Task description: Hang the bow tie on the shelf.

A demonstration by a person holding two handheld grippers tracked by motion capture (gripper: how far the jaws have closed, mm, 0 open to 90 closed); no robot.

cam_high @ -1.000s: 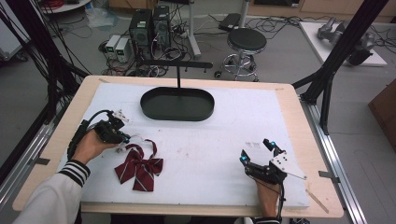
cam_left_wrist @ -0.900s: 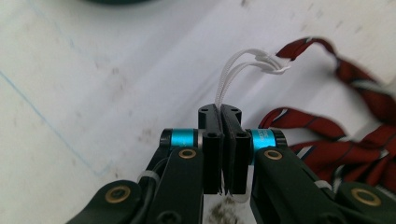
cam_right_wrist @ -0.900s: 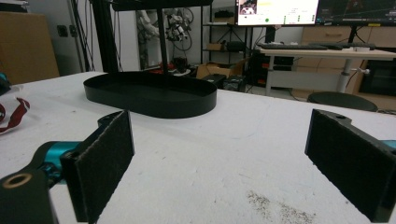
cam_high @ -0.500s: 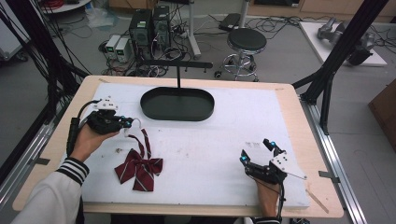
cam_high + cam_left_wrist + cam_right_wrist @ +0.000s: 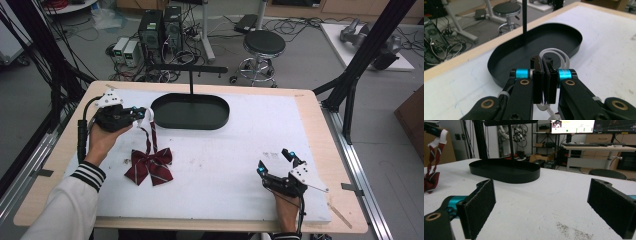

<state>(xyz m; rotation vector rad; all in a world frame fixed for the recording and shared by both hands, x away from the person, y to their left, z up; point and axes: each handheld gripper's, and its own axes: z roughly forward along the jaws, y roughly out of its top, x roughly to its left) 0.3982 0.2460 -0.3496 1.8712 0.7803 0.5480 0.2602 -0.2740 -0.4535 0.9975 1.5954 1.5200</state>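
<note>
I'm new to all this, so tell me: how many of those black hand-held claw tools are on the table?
2. The left gripper is near the black oval tray, shut on the dark red striped bow tie's white strap. The right gripper rests open near the table's front right.

Wooden table (image 5: 320, 150) with white mat (image 5: 240, 155), black oval tray (image 5: 190, 112), striped bow tie (image 5: 149, 167).

high view looks down over table (image 5: 210, 165); both gripper views sit low, close, sharing black tray (image 5: 534, 50).
</note>
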